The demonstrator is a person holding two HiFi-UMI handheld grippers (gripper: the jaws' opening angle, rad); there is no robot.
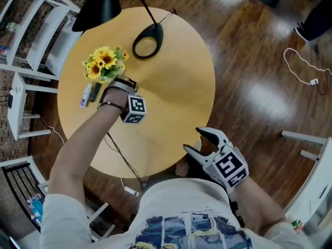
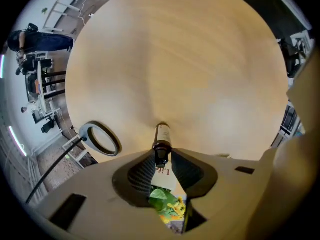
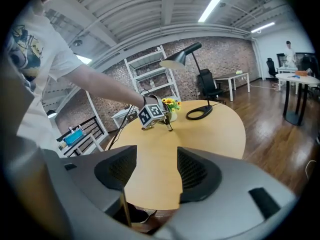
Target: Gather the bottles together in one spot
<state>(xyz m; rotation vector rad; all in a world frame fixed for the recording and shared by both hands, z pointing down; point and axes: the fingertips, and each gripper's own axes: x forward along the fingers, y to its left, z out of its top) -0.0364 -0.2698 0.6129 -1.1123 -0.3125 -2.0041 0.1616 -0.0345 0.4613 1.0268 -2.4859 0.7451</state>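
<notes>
A small dark bottle (image 2: 162, 140) with a tan label lies level between the jaws of my left gripper (image 2: 161, 158), its far end out over the round wooden table (image 2: 190, 59). The pads press on its sides. Seen from the head, that gripper (image 1: 104, 93) sits at the table's left, right beside a bunch of sunflowers (image 1: 104, 62). A white bottle (image 1: 84, 96) with a purple cap lies under the flowers. My right gripper (image 1: 193, 140) hovers open at the table's near edge with nothing between its jaws (image 3: 157, 164).
A black desk lamp's ring base (image 1: 148, 40) rests at the far side of the table (image 1: 176, 87), its cable trailing off. White shelving (image 1: 31, 25) stands to the left. A cable (image 1: 301, 69) lies on the wood floor at the right.
</notes>
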